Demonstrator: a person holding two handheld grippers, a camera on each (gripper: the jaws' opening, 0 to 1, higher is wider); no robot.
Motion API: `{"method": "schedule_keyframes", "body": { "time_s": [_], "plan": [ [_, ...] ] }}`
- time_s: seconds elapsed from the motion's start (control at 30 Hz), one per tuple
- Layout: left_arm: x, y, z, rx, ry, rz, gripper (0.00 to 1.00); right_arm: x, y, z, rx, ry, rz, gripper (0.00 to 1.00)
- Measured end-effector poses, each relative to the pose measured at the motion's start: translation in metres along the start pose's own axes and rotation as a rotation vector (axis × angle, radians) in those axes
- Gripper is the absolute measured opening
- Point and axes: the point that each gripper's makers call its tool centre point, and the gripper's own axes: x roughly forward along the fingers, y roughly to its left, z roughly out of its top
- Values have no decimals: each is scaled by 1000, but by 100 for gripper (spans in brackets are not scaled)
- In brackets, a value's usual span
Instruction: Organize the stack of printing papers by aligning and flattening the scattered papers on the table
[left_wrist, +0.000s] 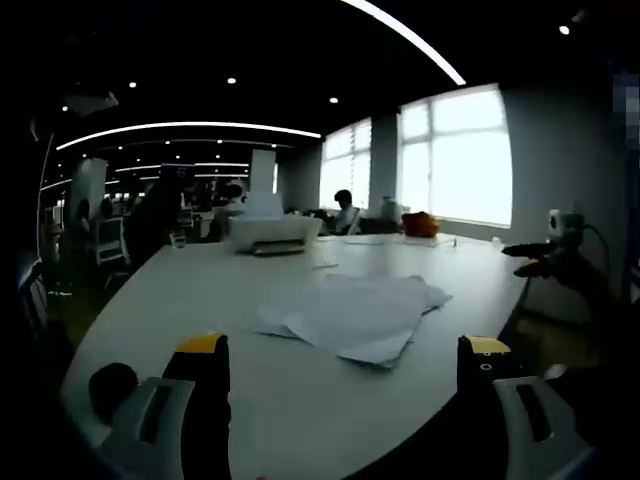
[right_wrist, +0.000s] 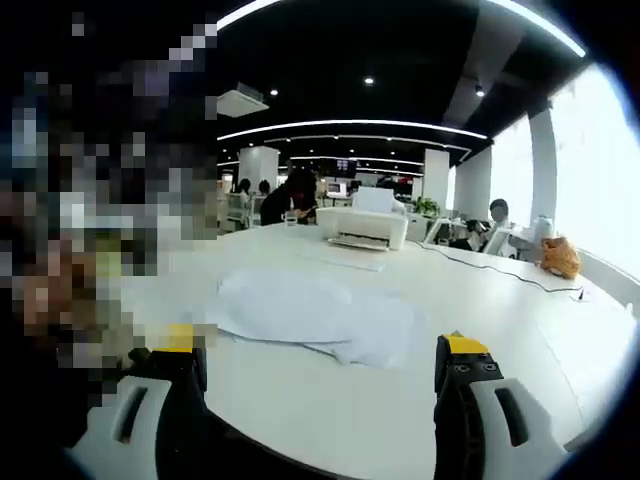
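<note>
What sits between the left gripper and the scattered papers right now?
Nothing: in the left gripper view, only bare white table lies between the open left gripper and the scattered papers. The printer stands beyond the papers.

Your papers (left_wrist: 350, 315) look like thin white sheets, matt, with soft wrinkles and lifted edges. The table (left_wrist: 200, 290) under them is a smooth white top with a faint sheen from the windows. Your left gripper (left_wrist: 345, 365) and right gripper (right_wrist: 318, 365) show matt dark jaws, yellow tips and pale grey plastic shells. The printer (right_wrist: 365, 228) looks like smooth white plastic.
</note>
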Motion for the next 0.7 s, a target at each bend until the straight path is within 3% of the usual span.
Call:
{"method": "schedule_keyframes", "body": {
  "time_s": [0.33,0.7],
  "plan": [
    [-1,-1,0,-3,12,-4,97,0,0,4,-5,-7,-1,90],
    [-4,-3,2,-1,0,-6,97,15,11,3,-17,1,26,90]
  ]
}}
